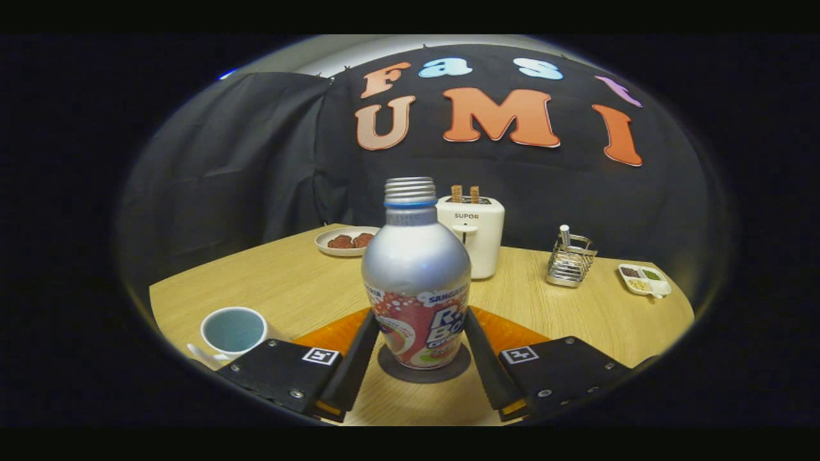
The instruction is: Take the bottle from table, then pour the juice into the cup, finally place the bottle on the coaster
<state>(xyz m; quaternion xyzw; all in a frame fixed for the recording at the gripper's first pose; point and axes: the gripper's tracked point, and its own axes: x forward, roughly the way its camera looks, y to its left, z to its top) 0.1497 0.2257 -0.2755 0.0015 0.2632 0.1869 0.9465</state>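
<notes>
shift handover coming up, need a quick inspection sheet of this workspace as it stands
surface: light wooden table, an orange mat under the work spot
job's things: bottle upright, cap off, standing on the dark round coaster; cup just beyond the left finger, handle toward the camera
clutter: white toaster with two slices up, plate of food, wire basket, small divided dish
grippers: gripper fingers sit against both sides of the bottle's lower body
cables: nothing seen
surroundings: black cloth wall behind the table
</notes>
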